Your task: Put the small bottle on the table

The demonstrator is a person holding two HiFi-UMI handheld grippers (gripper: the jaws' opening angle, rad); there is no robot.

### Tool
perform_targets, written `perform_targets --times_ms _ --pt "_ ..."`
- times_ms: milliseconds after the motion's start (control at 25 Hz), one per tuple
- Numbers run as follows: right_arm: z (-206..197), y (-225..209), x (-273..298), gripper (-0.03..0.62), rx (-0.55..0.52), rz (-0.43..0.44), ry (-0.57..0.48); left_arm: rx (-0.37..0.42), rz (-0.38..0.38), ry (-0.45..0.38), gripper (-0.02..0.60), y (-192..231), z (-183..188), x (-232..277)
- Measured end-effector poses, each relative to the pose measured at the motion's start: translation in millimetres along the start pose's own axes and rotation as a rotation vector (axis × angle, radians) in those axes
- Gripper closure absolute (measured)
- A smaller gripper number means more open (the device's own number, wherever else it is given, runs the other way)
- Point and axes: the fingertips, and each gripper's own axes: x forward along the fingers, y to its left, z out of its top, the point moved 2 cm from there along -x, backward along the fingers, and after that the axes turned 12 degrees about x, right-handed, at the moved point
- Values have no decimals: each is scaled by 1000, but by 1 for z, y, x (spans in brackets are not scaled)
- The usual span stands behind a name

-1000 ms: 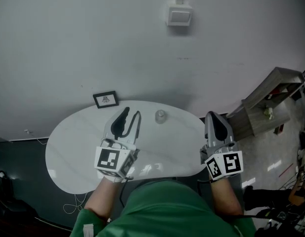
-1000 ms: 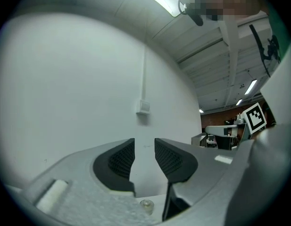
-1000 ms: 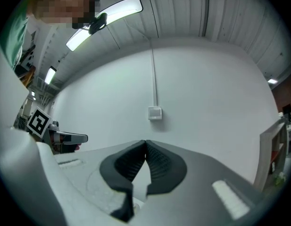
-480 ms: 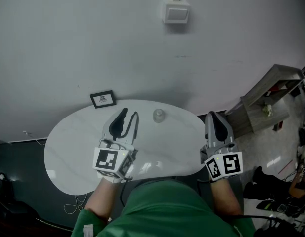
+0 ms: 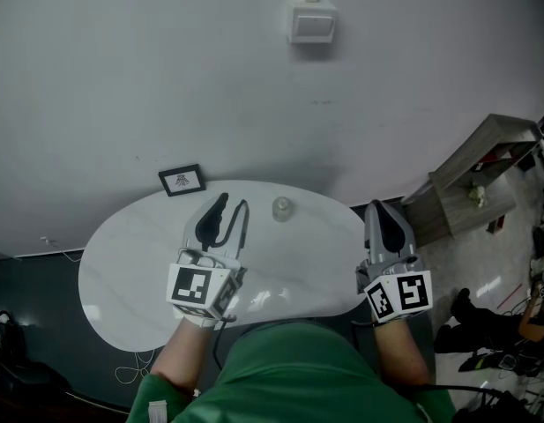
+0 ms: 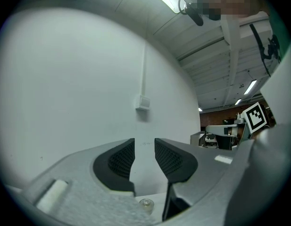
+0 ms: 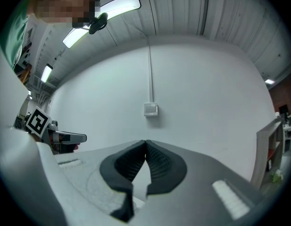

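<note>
Small bottle (image 5: 282,208) upright on table (image 5: 122,271), long axis seemingly vertical.

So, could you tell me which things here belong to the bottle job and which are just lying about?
For the job: small bottle, standing on the white table; left hand-held gripper, jaws apart and empty; right hand-held gripper, shut and empty.
Just lying about: picture frame, wall box, wooden shelf.

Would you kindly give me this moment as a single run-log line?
small bottle: on white table, untouched | left gripper: jaws apart, empty | right gripper: jaws together, empty
</note>
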Motion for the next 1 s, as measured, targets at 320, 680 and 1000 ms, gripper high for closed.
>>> perform_targets --times_ms 320,680,1000 --pt "-2 0 7 595 9 4 9 0 -5 -2 443 2 -2 6" --pt "-6 0 13 595 11 5 21 -6 -13 20 443 3 -12 11" --pt "-7 -3 15 596 6 -10 19 17 -16 16 443 4 -16 15"
